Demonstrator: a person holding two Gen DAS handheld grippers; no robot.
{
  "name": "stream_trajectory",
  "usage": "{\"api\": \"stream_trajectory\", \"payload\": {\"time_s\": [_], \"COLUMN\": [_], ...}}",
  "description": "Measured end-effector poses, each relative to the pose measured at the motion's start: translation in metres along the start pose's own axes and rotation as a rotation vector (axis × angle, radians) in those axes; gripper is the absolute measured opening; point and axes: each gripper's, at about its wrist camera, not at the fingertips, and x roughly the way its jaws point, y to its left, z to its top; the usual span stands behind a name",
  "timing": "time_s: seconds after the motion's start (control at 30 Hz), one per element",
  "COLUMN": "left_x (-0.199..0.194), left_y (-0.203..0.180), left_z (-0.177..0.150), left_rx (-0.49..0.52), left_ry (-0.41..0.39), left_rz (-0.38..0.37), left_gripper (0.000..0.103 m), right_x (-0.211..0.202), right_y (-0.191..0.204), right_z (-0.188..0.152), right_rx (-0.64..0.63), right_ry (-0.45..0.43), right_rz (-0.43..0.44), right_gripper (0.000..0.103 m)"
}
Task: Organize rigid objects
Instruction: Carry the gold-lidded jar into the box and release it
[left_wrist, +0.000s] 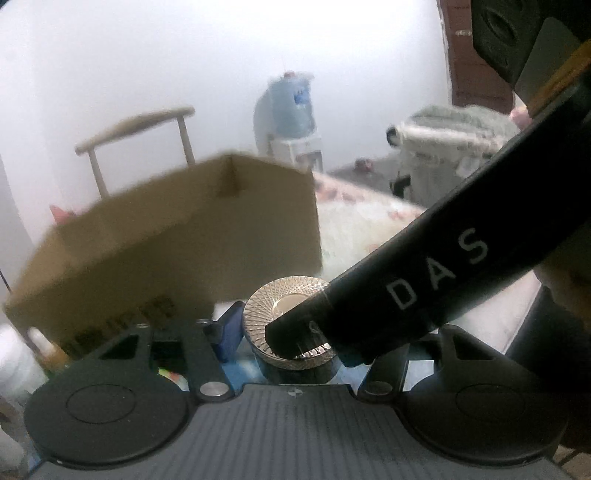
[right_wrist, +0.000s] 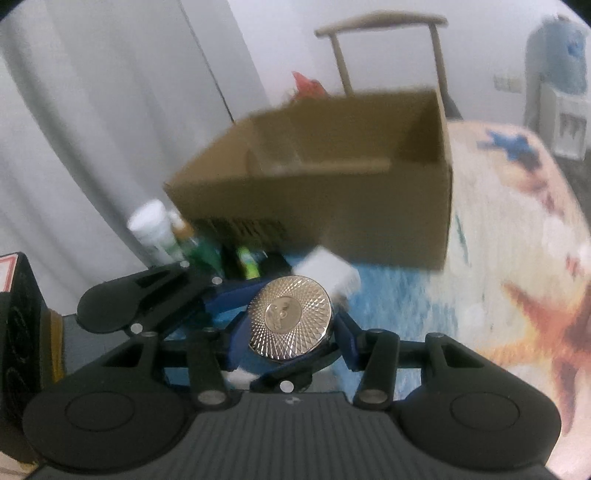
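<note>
Between the blue fingertips of both grippers sits a round jar with a shiny silver lid cut in a fine diamond pattern (right_wrist: 290, 319), a plain disc at the lid's centre and a dark body below it. Seen from the right wrist, the right gripper (right_wrist: 290, 334) has a blue finger (right_wrist: 240, 341) pressed to the jar's left side and another at its right, so its jaws are clamped on the jar. Seen from the left wrist, the left gripper (left_wrist: 286, 338) holds the same jar (left_wrist: 284, 317) in the same way, one blue finger (left_wrist: 229, 330) tight against its left side; the right side is hidden behind the black body of the other gripper, printed with white letters "DAS" (left_wrist: 439, 273), which crosses the view from the upper right and lies over the lid. Just behind the jar stands an open brown cardboard box (right_wrist: 332, 206) with dark print on its near wall, and a small white block (right_wrist: 328, 271) lies blurred at its foot. Left of the box are a white-capped bottle (right_wrist: 151, 229) and green containers (right_wrist: 207, 251). All rest on a tablecloth printed with blue water and orange starfish (right_wrist: 517, 258). Beyond are a wooden chair back (right_wrist: 380, 22), pale curtains (right_wrist: 92, 110) and a water dispenser (right_wrist: 557, 81).
</note>
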Motion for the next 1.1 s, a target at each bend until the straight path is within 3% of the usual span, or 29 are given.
{"api": "stream_trajectory", "payload": {"time_s": [0.2,0.4,0.6,0.77,1.1], "left_x": [-0.03,-0.016,0.044,0.09,0.152], "left_y": [0.022,0.066,0.11,0.138,0.166], "left_z": [0.04,0.086,0.115,0.118,0.115], "left_rx": [0.023,-0.006,-0.083,-0.141,-0.208], "left_ry": [-0.091,-0.11,-0.004,0.12,0.306], "left_rz": [0.062,0.09,0.087,0.093,0.14], "left_gripper": [0.058,0.058,0.058,0.058,0.058], "right_x": [-0.027,-0.019,0.035,0.096,0.173], "right_y": [0.027,0.032,0.001,-0.038,-0.078], "right_z": [0.043,0.109,0.174,0.212,0.232], "right_rx": [-0.094,-0.172,-0.141,-0.083,-0.007], "right_ry": [-0.088,-0.119,-0.03,0.08,0.23], "right_rz": [0.025,0.044,0.065,0.1,0.156], "right_gripper": [0.053,0.053,0.053,0.053,0.053]}}
